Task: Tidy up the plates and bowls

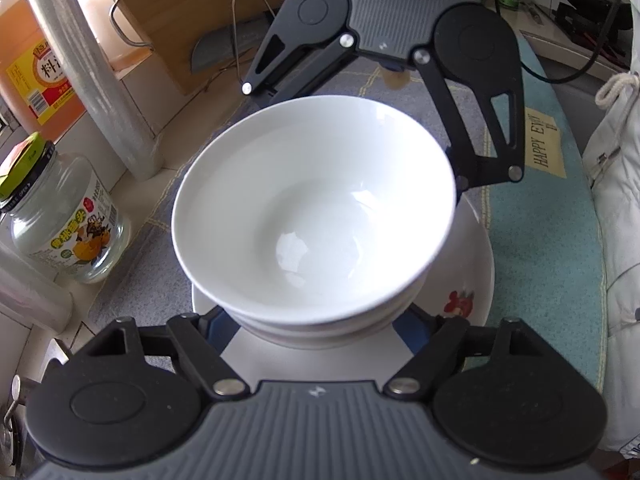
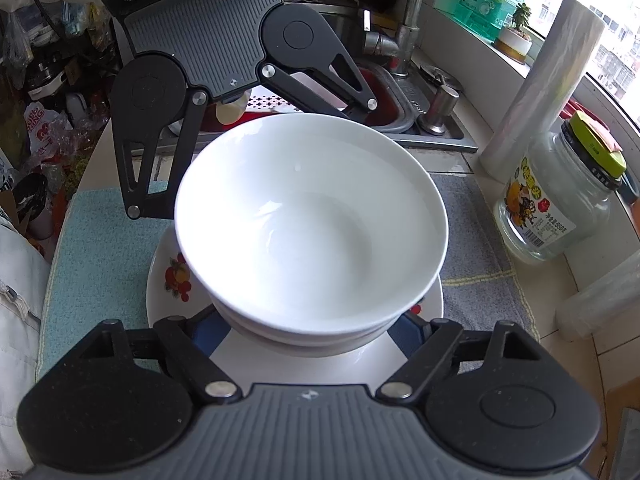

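A stack of white bowls (image 1: 316, 216) sits on a white plate with a fruit print (image 1: 464, 280) on a grey and teal cloth. It also shows in the right wrist view, bowls (image 2: 312, 232) on the plate (image 2: 168, 280). My left gripper (image 1: 316, 332) is open, its fingers spread either side of the stack's near base, fingertips hidden under the bowls. My right gripper (image 2: 312, 328) is open in the same way on the opposite side; it shows across the stack in the left wrist view (image 1: 360, 92). The left gripper shows opposite in the right wrist view (image 2: 248, 120).
A glass jar with a green lid (image 1: 60, 220), a roll of cling film (image 1: 88, 72), an orange bottle (image 1: 28, 64) and a wooden board (image 1: 180, 12) stand left. The sink (image 2: 400, 108) and tap (image 2: 412, 20) lie beyond. The jar (image 2: 560, 200) and film roll (image 2: 540, 92) show there too.
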Tool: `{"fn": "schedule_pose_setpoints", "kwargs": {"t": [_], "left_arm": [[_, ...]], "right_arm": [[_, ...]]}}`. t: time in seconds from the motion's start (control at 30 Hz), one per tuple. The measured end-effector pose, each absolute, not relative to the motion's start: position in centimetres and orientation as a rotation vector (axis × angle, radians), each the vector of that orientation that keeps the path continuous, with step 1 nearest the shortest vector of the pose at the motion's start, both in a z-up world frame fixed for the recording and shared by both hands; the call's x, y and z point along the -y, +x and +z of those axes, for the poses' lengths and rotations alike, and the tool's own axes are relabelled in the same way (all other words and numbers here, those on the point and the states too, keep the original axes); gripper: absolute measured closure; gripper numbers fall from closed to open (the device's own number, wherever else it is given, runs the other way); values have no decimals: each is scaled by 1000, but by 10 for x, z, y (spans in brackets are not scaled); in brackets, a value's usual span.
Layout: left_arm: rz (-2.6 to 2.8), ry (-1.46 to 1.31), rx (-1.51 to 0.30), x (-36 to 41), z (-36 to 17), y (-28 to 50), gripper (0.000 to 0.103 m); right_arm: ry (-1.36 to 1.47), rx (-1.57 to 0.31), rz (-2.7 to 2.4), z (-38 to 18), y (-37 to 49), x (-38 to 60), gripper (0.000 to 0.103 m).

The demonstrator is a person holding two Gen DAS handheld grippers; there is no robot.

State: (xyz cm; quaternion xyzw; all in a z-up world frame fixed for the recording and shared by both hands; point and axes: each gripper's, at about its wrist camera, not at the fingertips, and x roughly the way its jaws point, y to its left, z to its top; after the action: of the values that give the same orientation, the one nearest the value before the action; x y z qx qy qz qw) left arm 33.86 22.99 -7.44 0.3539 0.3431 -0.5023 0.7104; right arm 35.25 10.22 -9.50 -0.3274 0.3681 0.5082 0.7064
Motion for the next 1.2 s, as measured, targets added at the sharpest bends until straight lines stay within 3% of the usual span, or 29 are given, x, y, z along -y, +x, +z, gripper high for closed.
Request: {"fn": "schedule_pose_setpoints", "kwargs": {"t": [0.27, 0.37, 0.67, 1.0, 1.2], "left_arm": [[-1086, 794, -723, -234, -69, 333, 17], [-1075, 772, -696, -238, -65, 330, 8], [-914, 691, -635, -258, -53, 304, 4], [-516, 378, -569, -262, -32, 244, 1], [-189, 273, -656, -231, -28, 207, 1]], "right_arm": [[-698, -827, 1118, -97, 354, -99, 11], [-688, -820, 1116, -94, 352, -98, 7], [-683, -768, 1057, -83, 334, -84, 0], [-442, -795, 775, -82, 301, -54, 0], [-173, -849, 483, -77, 270, -26, 0]]}}
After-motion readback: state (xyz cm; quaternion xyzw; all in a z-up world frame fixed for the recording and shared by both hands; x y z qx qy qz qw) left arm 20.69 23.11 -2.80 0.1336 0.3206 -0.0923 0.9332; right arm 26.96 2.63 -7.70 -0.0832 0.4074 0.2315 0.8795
